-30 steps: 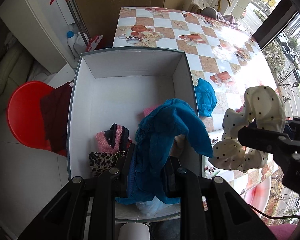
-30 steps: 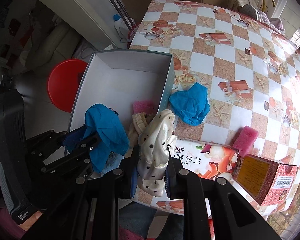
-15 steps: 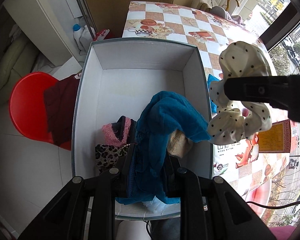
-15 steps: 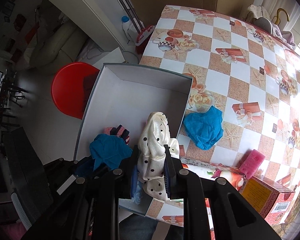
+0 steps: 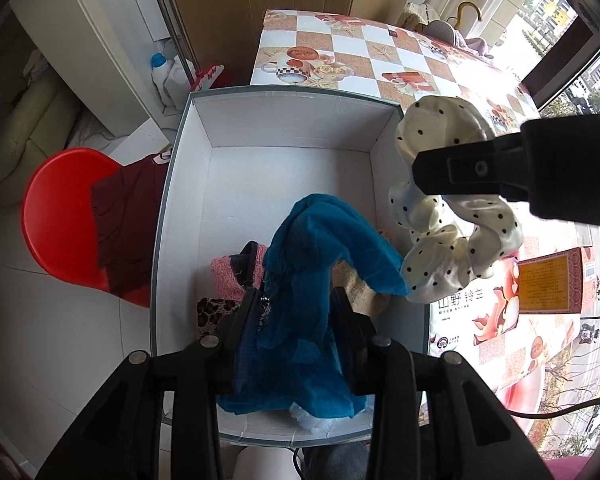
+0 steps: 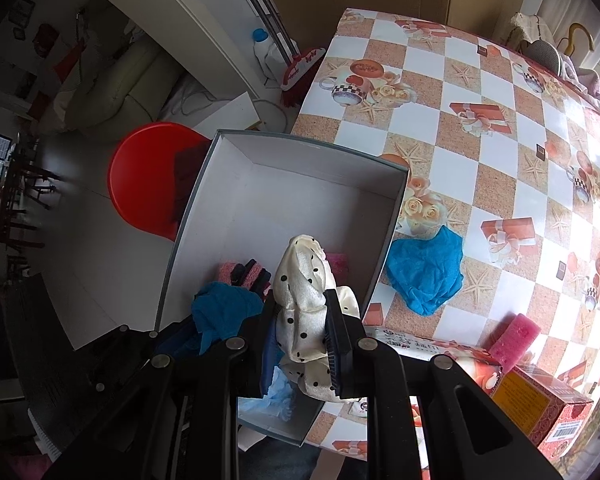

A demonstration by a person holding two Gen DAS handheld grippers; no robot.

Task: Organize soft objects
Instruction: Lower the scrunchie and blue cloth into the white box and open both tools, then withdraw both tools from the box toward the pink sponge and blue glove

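I have the scrunchie (image 6: 305,312) pinched in my right gripper (image 6: 300,344), clenched on the bunched satin, and over the last second it has travelled from beside the box to over the box's (image 5: 292,184) right wall, rising as it went; in the left view it now hangs at the rim (image 5: 452,216), partly above the table (image 6: 480,128), partly above the box. I take that to mean the carry is nearly done and only a short inward move and a release remain for this piece. Its long axis runs roughly along the fingers in the right view, top lobe pointing away from me toward the far end of the box, lower loop drooping under the jaws. My left gripper (image 5: 296,312) is closed on the blue cloth (image 5: 320,264), which has stayed over the near end of the box, draped up and forward with its tip leaning right, long axis also along the fingers. Beneath it lie a pink knit (image 5: 236,276), a leopard piece (image 5: 214,312) and a tan piece (image 5: 360,284). Outward on the table, a second blue cloth (image 6: 426,276) just beside the box's outer wall and a pink sponge (image 6: 514,338) near the red carton (image 6: 540,408) are not yet boxed, so I judge the job about half done.
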